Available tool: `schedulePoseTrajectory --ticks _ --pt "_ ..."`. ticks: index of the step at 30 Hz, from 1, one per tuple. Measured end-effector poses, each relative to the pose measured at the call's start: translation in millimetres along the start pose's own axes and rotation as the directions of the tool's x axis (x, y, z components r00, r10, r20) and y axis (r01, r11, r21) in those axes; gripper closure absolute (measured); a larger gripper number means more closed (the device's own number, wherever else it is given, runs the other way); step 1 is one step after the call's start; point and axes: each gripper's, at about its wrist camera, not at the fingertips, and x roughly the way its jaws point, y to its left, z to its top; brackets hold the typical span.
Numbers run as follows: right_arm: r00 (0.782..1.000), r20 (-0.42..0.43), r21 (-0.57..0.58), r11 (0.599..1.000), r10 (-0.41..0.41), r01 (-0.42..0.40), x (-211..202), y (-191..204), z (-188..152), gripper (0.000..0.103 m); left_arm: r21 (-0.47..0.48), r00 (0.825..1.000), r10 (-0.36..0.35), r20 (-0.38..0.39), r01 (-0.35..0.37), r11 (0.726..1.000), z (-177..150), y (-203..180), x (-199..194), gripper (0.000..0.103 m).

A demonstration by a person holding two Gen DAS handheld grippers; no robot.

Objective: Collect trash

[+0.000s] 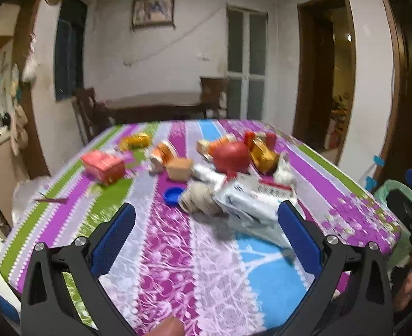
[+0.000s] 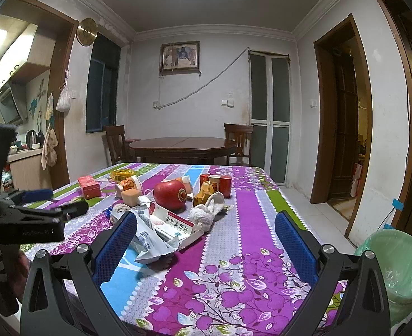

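Trash lies in the middle of a table with a striped floral cloth [image 1: 172,252] [image 2: 250,218]: a torn white medicine pack [image 1: 250,204] [image 2: 161,229], a crumpled tissue [image 1: 200,198] [image 2: 206,212], a blue bottle cap [image 1: 173,195], a red box [image 1: 102,165] [image 2: 89,186], orange and yellow cartons [image 1: 261,151] [image 2: 203,191] and a red apple [image 1: 231,155] [image 2: 170,194]. My left gripper [image 1: 206,218] is open above the near cloth, its right pad by the white pack. My right gripper [image 2: 206,226] is open too, empty, its left pad beside the same pack.
A bin lined with a green bag [image 2: 398,268] [image 1: 396,196] stands off the table's right edge. A dark wooden table [image 2: 182,144] with chairs sits by the far wall. Doorways open on the right; a kitchen counter [image 2: 26,162] is at left.
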Motion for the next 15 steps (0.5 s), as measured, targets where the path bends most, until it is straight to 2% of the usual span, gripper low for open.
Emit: schedulePoseTrajectory --ticks 15 --pt "1.0 -0.019 -0.001 1.0 -0.006 0.006 6.7 -2.5 5.3 0.004 0.011 0.997 0.08 -0.007 -0.08 0.997 4.1 1.4 3.7 0.005"
